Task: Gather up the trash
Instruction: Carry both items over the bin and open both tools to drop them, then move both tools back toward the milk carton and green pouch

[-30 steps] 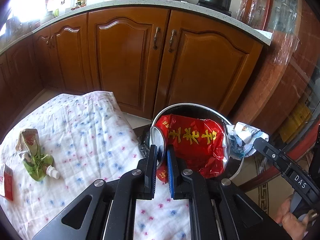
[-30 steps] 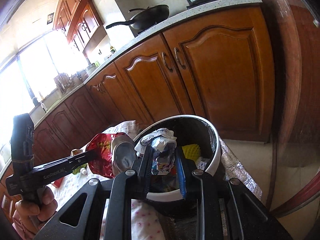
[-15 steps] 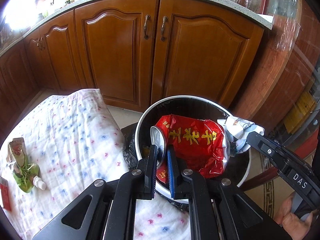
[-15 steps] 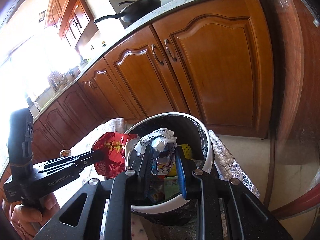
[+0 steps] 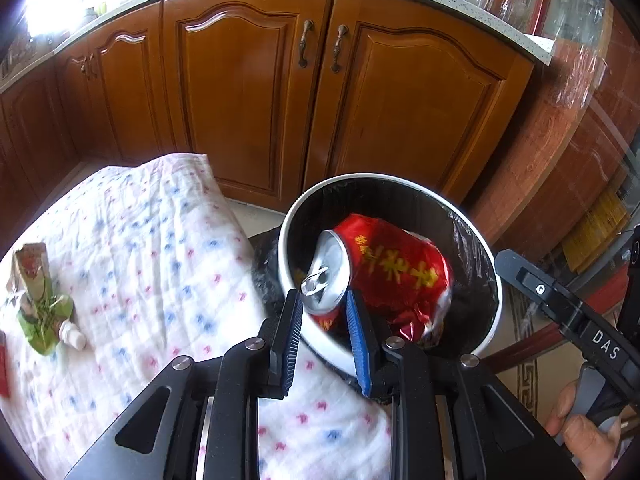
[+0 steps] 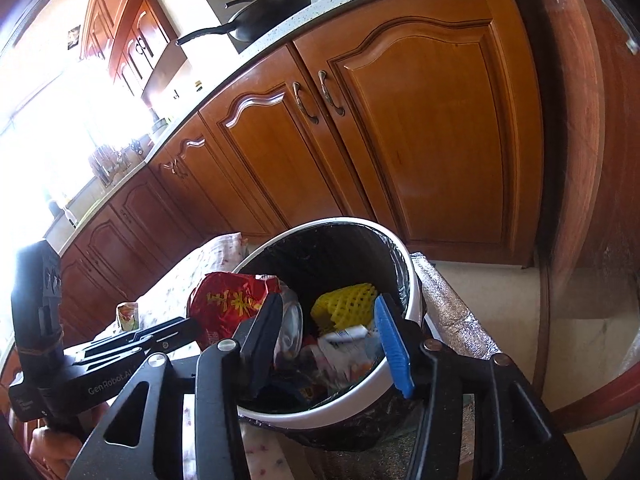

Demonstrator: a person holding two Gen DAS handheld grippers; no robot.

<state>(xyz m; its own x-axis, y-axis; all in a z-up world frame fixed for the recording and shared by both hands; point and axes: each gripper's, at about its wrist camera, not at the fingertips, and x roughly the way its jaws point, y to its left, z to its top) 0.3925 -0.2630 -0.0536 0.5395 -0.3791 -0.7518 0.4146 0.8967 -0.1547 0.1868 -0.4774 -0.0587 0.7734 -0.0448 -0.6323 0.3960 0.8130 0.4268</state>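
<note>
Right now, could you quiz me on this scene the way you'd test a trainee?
1. True or false: both grippers are open.
2. What lies on the cloth, away from the bin?
A. a green pouch
B. a pan
C. a yellow net
3. Fill in: the red can hangs over the ____.

Key
1. True. The left gripper has its fingers apart with the can between them and seemingly loose; the right gripper is open and empty above the bin.
2. A. The green pouch lies near the cloth's left edge.
3. bin
</note>
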